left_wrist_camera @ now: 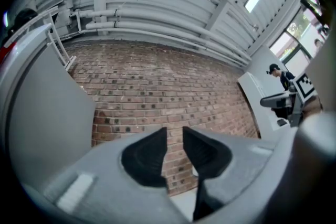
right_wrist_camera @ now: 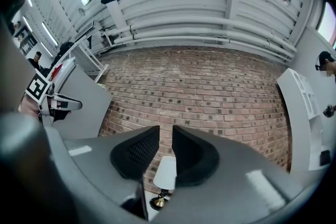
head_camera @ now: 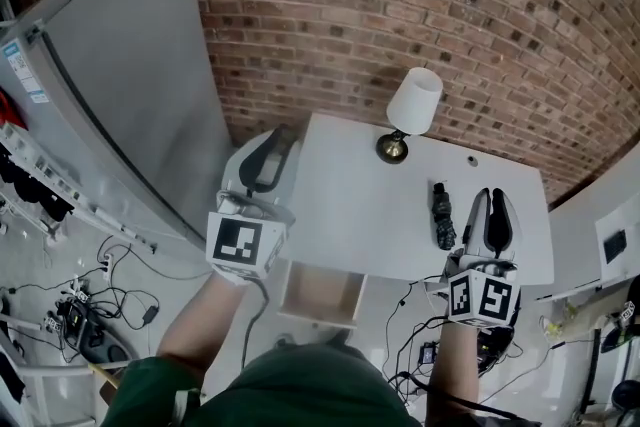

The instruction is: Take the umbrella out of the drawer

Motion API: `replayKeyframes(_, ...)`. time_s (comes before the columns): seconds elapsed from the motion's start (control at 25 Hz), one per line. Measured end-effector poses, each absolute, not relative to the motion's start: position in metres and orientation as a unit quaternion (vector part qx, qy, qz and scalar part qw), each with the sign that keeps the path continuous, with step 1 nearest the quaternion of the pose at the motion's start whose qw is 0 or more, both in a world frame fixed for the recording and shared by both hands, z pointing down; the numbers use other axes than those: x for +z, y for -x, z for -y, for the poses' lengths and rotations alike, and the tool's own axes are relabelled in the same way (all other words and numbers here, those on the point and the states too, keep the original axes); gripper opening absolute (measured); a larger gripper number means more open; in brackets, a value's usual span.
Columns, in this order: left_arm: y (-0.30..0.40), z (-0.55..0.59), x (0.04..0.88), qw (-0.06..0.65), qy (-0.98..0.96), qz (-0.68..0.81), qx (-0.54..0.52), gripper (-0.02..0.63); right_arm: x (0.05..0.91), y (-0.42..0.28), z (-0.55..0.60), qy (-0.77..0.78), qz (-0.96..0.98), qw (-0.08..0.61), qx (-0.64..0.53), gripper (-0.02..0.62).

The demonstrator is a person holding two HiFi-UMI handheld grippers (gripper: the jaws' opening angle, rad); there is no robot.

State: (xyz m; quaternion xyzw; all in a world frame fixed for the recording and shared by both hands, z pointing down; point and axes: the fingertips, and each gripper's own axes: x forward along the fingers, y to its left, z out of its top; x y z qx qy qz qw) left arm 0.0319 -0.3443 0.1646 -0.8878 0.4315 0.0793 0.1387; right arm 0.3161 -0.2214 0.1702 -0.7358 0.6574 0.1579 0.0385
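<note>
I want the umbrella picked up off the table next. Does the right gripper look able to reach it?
Probably yes: the umbrella lies bare on the table just beside the right gripper, with nothing between them. The gripper's nearly shut jaws must open first.

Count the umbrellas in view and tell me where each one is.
1. The umbrella lies on the table, right of the lamp, near the right gripper. The open drawer looks empty, though its back is hidden under the tabletop.
</note>
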Motion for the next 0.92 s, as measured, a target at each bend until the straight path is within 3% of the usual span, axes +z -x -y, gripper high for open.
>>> replayKeyframes(0.92, -0.059, 0.355, 0.184, 0.132, 0.881, -0.451, 0.053, 0.092, 0.195, -0.353, 0.242, 0.725, -0.676, 0.052, 0.125, 0.075)
